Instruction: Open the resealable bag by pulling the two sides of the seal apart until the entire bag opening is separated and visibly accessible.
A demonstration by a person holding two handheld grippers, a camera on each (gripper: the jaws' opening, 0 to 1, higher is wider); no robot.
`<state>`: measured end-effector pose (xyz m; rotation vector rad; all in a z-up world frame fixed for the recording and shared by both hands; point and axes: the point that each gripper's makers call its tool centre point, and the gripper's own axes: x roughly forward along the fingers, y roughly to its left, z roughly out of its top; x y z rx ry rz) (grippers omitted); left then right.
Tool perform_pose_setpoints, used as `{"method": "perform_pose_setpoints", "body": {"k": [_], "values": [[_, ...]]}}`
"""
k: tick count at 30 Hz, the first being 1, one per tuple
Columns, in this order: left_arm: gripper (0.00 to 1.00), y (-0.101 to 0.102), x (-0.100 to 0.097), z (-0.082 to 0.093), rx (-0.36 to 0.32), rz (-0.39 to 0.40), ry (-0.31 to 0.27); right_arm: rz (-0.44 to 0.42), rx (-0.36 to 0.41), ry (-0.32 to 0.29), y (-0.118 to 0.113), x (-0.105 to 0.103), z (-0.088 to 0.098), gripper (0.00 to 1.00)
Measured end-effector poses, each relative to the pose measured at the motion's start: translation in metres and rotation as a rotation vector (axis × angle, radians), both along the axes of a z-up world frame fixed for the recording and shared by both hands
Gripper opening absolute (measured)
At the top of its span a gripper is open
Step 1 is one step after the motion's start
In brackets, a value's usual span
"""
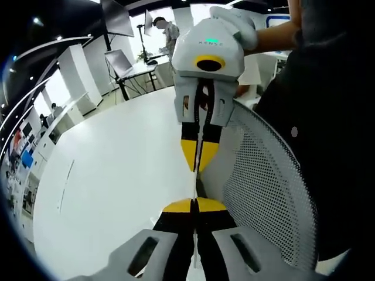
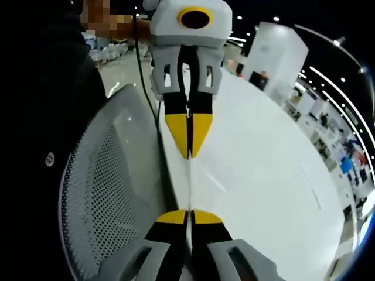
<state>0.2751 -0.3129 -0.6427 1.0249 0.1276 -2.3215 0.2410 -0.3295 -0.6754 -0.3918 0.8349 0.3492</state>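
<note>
- Yellow-tipped fingers [image 1: 176, 206] of the left gripper [image 1: 194, 206] are pressed together at the bottom of the left gripper view, with a thin pale edge caught between them; I judge this to be one side of the resealable bag [image 1: 195, 178].
- In the right gripper view the right gripper [image 2: 188, 217] is likewise clamped, its yellow fingers [image 2: 206, 217] shut on the same thin strip [image 2: 189, 175].
- Each gripper faces the other tip to tip: the right gripper [image 1: 200, 153] comes down from the top of the left gripper view, and the left gripper [image 2: 188, 139] does the same in the right gripper view.
- Between the two pairs of tips the bag shows edge-on as a narrow, nearly transparent line; its body and seal are too thin and clear to make out.
- That line runs straight from one set of tips to the other, so the bag's visible stretch lies along the grippers' shared axis, and both are equally close to it.
- As a judgement, opening the seal calls for drawing the two grippers directly away from each other along that axis.
- Below lies the white surface [image 1: 111, 170]; a grey mesh chair back [image 1: 266, 187] stands just beside the grippers, next to the person's dark clothing [image 1: 334, 117].
</note>
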Motion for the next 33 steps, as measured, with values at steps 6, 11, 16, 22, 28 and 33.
{"method": "perform_pose_setpoints", "body": {"k": [6, 11, 16, 22, 28, 33], "values": [[0.0, -0.0002, 0.0005, 0.001, 0.0, 0.0, 0.0, -0.002, 0.001, 0.003, -0.0018, -0.0013, 0.0001, 0.0], [0.0, -0.0002, 0.0009, 0.0014, -0.003, 0.0, -0.003, -0.003, 0.001, 0.008, -0.002, -0.0026, -0.0014, 0.0], [0.0, -0.0002, 0.0009, 0.0013, 0.0, 0.0, -0.003, -0.006, 0.003, 0.011, -0.0028, -0.0044, -0.0025, 0.0], [0.0, 0.0005, 0.0001, 0.0011, 0.001, -0.006, -0.003, -0.001, -0.007, 0.022, -0.0059, -0.007, -0.0043, 0.0], [0.0, -0.0008, 0.0011, 0.003, -0.007, -0.001, -0.003, 0.001, -0.01, 0.022, -0.0087, -0.0081, -0.0039, 0.0], [0.0, -0.0008, 0.0, 0.0028, -0.007, -0.004, -0.006, 0.002, -0.012, 0.025, -0.0087, -0.0087, -0.0044, 0.0]]}}
